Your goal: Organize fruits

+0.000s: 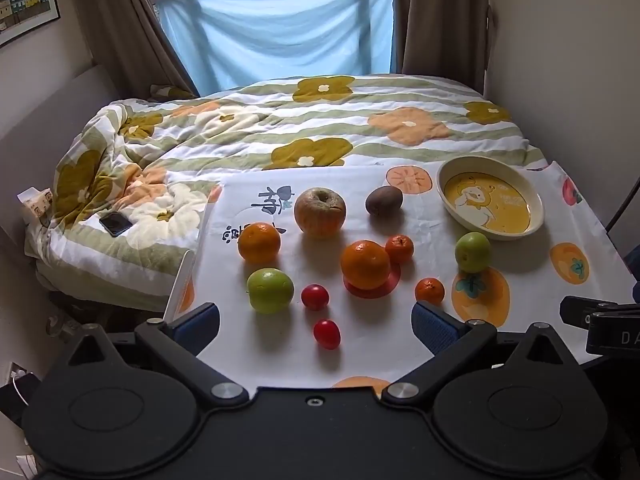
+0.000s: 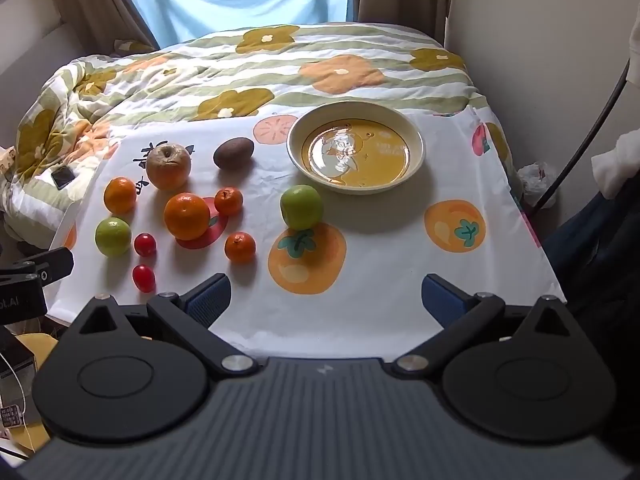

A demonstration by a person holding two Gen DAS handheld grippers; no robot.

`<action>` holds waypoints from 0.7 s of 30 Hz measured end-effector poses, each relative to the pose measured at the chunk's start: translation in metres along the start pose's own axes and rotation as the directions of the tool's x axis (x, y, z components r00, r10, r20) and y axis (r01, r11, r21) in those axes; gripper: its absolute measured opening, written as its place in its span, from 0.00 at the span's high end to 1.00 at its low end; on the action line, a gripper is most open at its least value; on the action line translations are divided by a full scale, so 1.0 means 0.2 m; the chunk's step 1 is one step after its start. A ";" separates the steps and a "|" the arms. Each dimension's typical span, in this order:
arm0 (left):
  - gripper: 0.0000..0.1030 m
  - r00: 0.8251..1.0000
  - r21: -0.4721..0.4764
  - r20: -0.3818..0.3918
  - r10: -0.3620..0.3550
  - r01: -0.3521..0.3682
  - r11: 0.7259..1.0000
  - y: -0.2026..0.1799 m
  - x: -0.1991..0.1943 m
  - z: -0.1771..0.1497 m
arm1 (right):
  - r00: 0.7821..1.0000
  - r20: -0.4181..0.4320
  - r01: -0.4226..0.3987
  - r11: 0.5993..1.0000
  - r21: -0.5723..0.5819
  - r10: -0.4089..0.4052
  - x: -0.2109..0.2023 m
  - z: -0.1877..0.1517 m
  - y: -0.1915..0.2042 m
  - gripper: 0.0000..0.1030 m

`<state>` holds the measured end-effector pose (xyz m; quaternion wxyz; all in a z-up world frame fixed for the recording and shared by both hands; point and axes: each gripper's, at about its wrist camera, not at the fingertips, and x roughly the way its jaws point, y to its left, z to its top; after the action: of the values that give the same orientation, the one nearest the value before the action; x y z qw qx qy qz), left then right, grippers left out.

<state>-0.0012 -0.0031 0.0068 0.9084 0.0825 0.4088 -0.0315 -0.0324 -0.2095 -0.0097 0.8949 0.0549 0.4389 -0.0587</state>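
Observation:
Fruits lie loose on a table with a fruit-print cloth (image 1: 360,184). A wrinkled apple (image 1: 319,212), a kiwi (image 1: 383,200), two big oranges (image 1: 259,242) (image 1: 365,264), two small mandarins (image 1: 399,248) (image 1: 429,291), two green apples (image 1: 270,290) (image 1: 473,251) and two cherry tomatoes (image 1: 315,297) (image 1: 327,334) are spread out. An empty cream plate (image 2: 356,184) with a yellow duck picture stands at the back right. My left gripper (image 1: 316,322) hovers open over the near tomato. My right gripper (image 2: 326,300) is open above bare cloth, in front of a green apple (image 2: 301,207).
Behind the table lies a bed with a flowered quilt (image 1: 280,128) and a phone (image 1: 115,223) on it. A wall closes the right side. The right gripper's body (image 1: 600,320) shows at the left wrist view's right edge. Curtains and a blue sheet (image 1: 280,36) hang at the window.

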 end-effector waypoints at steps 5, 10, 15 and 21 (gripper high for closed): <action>0.00 1.000 -0.018 0.000 -0.007 0.007 1.000 0.01 0.00 -0.01 | 1.000 -0.001 -0.004 1.000 0.000 0.004 -0.01 0.00 0.00 0.00; 0.00 1.000 -0.011 0.004 -0.006 0.006 1.000 0.00 0.01 -0.03 | 1.000 0.003 0.002 1.000 -0.001 -0.002 -0.01 -0.01 0.00 0.00; 0.00 1.000 -0.009 0.013 -0.006 0.006 1.000 0.00 0.00 -0.04 | 1.000 0.007 0.003 1.000 -0.005 -0.003 0.00 -0.02 -0.01 0.00; 0.00 1.000 -0.008 0.014 -0.003 0.004 1.000 0.00 0.00 -0.03 | 1.000 0.008 0.003 1.000 -0.001 -0.003 -0.02 -0.01 0.00 0.00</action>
<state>-0.0063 -0.0017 0.0032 0.9115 0.0778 0.4027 -0.0319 -0.0357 -0.2093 -0.0075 0.8966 0.0537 0.4355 -0.0599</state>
